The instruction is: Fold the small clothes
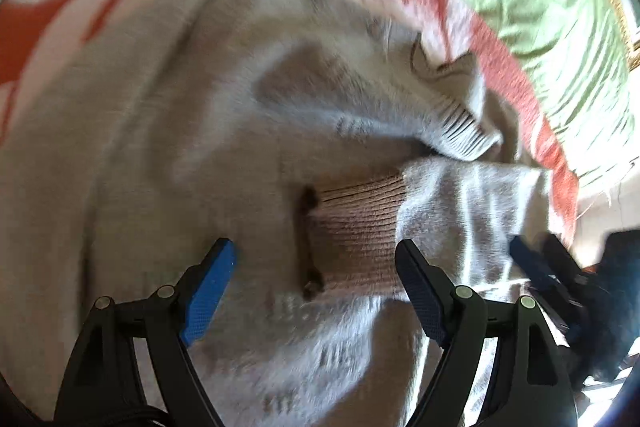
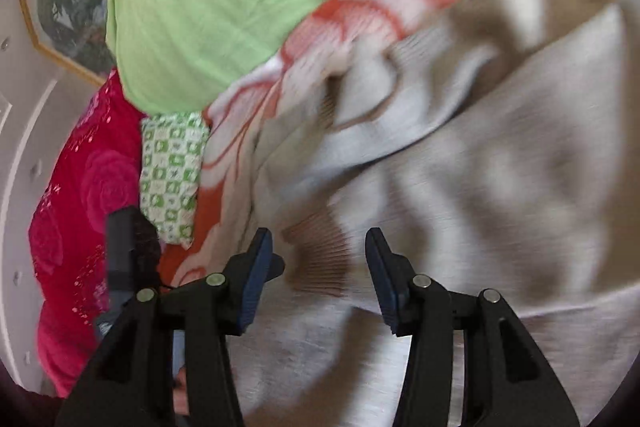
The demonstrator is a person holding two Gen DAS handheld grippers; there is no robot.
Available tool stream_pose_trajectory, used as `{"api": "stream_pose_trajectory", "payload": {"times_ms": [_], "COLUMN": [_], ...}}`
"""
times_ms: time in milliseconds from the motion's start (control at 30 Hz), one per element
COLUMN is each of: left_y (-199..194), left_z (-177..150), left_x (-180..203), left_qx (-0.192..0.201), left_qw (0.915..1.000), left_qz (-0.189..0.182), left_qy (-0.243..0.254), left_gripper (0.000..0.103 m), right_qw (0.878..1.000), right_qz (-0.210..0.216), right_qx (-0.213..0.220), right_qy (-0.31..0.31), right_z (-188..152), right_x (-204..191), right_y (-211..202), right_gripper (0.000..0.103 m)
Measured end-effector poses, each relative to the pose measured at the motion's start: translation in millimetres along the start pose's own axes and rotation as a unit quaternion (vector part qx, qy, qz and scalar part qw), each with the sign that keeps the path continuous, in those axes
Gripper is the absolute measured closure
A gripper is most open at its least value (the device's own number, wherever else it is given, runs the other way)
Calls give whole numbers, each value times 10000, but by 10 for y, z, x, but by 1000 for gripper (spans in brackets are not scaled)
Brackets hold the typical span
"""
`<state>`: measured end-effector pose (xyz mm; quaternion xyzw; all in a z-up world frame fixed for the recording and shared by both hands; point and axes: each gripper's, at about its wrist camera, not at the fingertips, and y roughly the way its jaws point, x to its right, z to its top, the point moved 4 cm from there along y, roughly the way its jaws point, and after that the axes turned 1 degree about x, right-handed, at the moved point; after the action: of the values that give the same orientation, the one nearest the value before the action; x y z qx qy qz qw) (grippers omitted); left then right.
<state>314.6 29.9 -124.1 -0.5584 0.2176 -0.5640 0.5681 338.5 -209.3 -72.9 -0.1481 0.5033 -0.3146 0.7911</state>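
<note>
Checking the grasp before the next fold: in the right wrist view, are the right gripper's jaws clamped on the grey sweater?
No, the right gripper stands open above the grey sweater, with nothing pinched.

The grey-beige knitted sweater (image 1: 168,155) lies spread and partly folded on the orange-and-white blanket (image 1: 52,23), one sleeve folded across the body with its ribbed cuff (image 1: 356,227) on top, a second ribbed edge (image 1: 460,123) rumpled beside it.

No text, label or number can be read anywhere in either view.
</note>
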Motion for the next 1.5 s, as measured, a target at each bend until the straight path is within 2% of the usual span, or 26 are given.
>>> {"api": "stream_pose_trajectory", "payload": {"times_ms": [67,100,133,167,200,233,300,367,400,467,500,567,633,833,933,1000,1033,1100,1133,1267,1367,1433,1500], "left_y": [72,76,80,100,121,128,-79,-403,-590,-790,-812,-731,-697,-627,-584,-583,-578,-577,-587,-517,-383,-327,-317], "left_z": [53,75,95,105,107,115,117,140,167,207,233,270,244,105,59,21,16,17,16,-4,-40,-33,-18], "left_x": [110,188,283,377,448,533,648,646,568,341,172,-236,-439,-460,-484,-426,-390,-350,-342,-197,-123,-197,-253], "left_qx": [118,228,323,341,310,314,671,1038,1248,1518,1530,1282,1094,1031,923,917,916,901,900,781,794,788,748], "left_qw": [9998,9993,9982,9966,9952,9931,9883,9859,9844,9817,9814,9862,9913,9902,9914,9911,9909,9910,9913,9931,9883,9882,9898], "left_qz": [115,96,73,95,99,122,85,-81,-57,256,441,734,570,802,805,801,806,807,786,564,961,1052,975], "left_qy": [144,293,500,742,921,1124,1365,1310,1239,1121,1071,745,468,487,460,541,572,568,556,662,880,783,722], "left_gripper": [21,27,45,58,90,94,96,97,97,97,97,97,97,97,97,97,97,97,97,97,97,96,94], "right_qw": [9996,9990,9982,9974,9965,9951,9931,9901,9887,9854,9840,9811,9788,9798,9796,9779,9779,9801,9788,9740,9708,9702,9680], "right_qz": [-174,-261,-335,-398,-469,-563,-667,-792,-829,-984,-1052,-1183,-1295,-1621,-1774,-1986,-2042,-1963,-2026,-2164,-2354,-2402,-2490], "right_qx": [232,338,465,545,620,707,818,995,1085,1234,1278,1319,1330,1035,901,638,452,257,227,639,437,298,304], "right_qy": [76,121,183,236,300,393,518,600,612,636,655,784,864,552,284,119,42,-139,-176,-219,-179,-125,-46], "right_z": [64,50,64,55,60,50,58,91,110,134,143,186,222,423,576,621,625,616,637,779,778,723,687], "right_x": [99,162,242,300,349,385,489,586,641,715,759,904,1006,1140,1181,1238,1263,1239,1224,1192,1336,1420,1434], "right_y": [-208,-291,-409,-468,-532,-557,-656,-800,-884,-979,-996,-1034,-1027,-748,-566,-412,-315,-247,-297,-719,-691,-579,-556], "right_gripper": [53,53,53,53,53,53,53,53,53,53,53,50,48,40,40,40,41,90,95,96,96,95,93]}}
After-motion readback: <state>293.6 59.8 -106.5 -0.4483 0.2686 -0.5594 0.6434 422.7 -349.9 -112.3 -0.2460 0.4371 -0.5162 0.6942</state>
